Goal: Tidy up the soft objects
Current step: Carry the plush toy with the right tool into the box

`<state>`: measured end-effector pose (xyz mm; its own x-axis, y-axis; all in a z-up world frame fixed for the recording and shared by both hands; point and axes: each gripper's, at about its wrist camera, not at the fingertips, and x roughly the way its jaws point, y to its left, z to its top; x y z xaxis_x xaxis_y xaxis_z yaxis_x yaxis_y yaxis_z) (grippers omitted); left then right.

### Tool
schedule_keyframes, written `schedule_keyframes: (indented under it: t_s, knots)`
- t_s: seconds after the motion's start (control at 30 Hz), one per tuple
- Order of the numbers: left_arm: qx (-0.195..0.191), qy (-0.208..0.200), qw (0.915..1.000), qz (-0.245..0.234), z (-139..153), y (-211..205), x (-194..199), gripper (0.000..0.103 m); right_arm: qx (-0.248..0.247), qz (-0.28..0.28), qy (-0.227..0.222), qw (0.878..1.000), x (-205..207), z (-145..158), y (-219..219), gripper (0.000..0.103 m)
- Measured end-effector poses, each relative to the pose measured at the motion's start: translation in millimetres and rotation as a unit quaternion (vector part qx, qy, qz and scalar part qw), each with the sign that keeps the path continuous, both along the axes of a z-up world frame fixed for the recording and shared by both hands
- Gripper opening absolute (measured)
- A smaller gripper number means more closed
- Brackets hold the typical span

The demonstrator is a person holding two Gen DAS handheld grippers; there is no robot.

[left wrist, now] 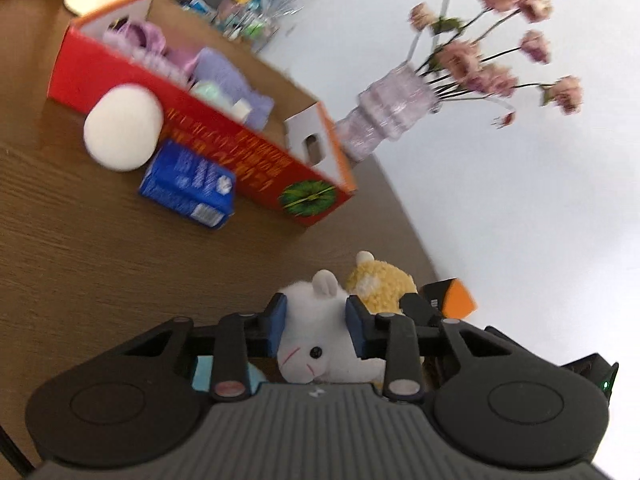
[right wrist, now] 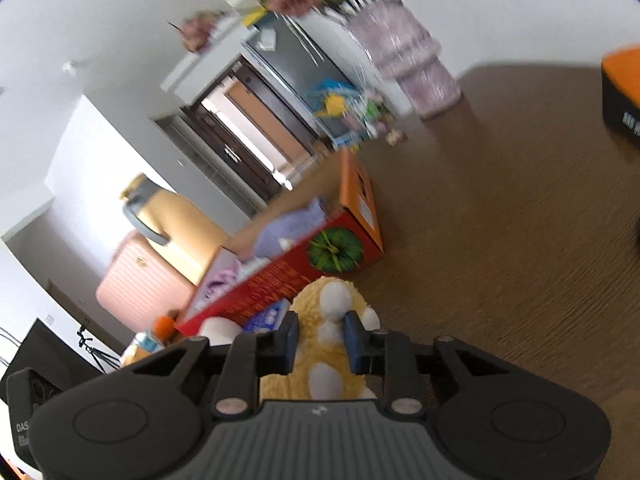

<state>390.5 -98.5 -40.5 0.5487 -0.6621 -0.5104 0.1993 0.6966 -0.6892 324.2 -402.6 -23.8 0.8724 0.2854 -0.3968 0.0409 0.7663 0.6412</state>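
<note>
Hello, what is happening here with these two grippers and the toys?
A person is tidying soft toys with two hand-held grippers. The left gripper is closed on a white plush mouse, and the right gripper is closed on a yellow plush toy. The red cardboard box on the wooden table already holds purple soft items. A white ball and a blue carton lie beside it.

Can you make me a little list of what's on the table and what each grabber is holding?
left gripper: shut on the white plush mouse
right gripper: shut on the yellow plush toy
red box: open, with purple soft things inside
white ball: on the table, touching the red box's front
blue carton: lying beside the white ball
vase of pink flowers: standing past the box's end
table: brown wood
</note>
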Motion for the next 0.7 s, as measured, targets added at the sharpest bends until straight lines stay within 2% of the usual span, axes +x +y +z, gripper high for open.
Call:
schedule_keyframes:
  t_s: [0.17,0.3,0.43,0.53,0.63,0.7]
  knots:
    - [-0.003,-0.041,0.9991,0.001,31,0,-25,0.032,-0.022,-0.006,-0.034,0.999,-21,28,8,0.023]
    - [-0.010,-0.057,0.9983,0.008,45,4,-24,0.031,-0.026,0.001,-0.045,0.999,-7,46,8,0.023]
    - [-0.012,-0.068,0.9974,0.020,68,5,10,0.031,-0.054,0.015,-0.063,0.996,44,80,8,0.023]
    - [-0.012,-0.080,0.9962,0.034,88,5,53,0.031,-0.062,0.024,-0.060,0.996,101,99,5,0.023]
    - [-0.013,-0.062,0.9971,0.041,91,5,103,0.030,-0.080,0.025,-0.041,0.996,157,101,5,0.020]
    - [-0.007,-0.045,0.9980,0.044,84,3,133,0.030,-0.087,0.024,-0.020,0.996,190,91,7,0.019]
